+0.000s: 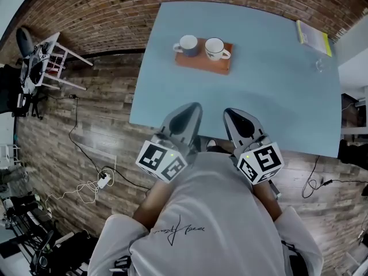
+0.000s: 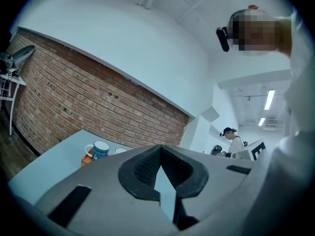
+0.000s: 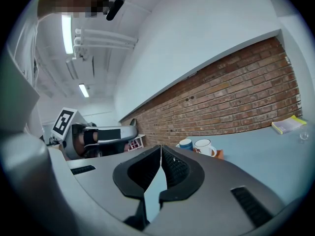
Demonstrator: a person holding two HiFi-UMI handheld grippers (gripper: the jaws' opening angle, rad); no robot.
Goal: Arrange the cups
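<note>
Two cups upright on a wooden board (image 1: 204, 64): blue cup (image 1: 188, 45) at the board's left end, handle turned out to the left; white cup (image 1: 215, 49) just beside it on the board's middle, handle out to the right. Narrow gap between them, no contact. Board lying flat on a pale blue table (image 1: 270, 108).

On the board's near side and well apart from it, the left gripper (image 1: 195, 106): clenched, jaws pressed together along their whole length, nothing between them, nose aimed toward the board. Just right of it, and equally short of the board, the right gripper (image 3: 161, 147): also clenched and empty, only a thin seam showing between the jaws. Both noses above the table edge nearest the person, side by side, not touching. Behind each, a marker cube (image 1: 162, 161), close against a light grey shirt (image 1: 213, 223).

Seen along the left jaws: blue cup and board low and to the left, white cup's rim barely peeking over the gripper body. Seen along the right jaws: both cups just right of the jaw tips, with the board's edge beneath them.

Far right of the board, a yellow-green book (image 1: 313, 37) at the table corner, with a small clear glass (image 1: 319, 66) just nearer. Beyond the board, a brick wall (image 1: 115, 22). Far left of the board, off the table, a white chair (image 1: 49, 62) on plank flooring, with loose cables (image 1: 95, 183) trailing nearer the person.
</note>
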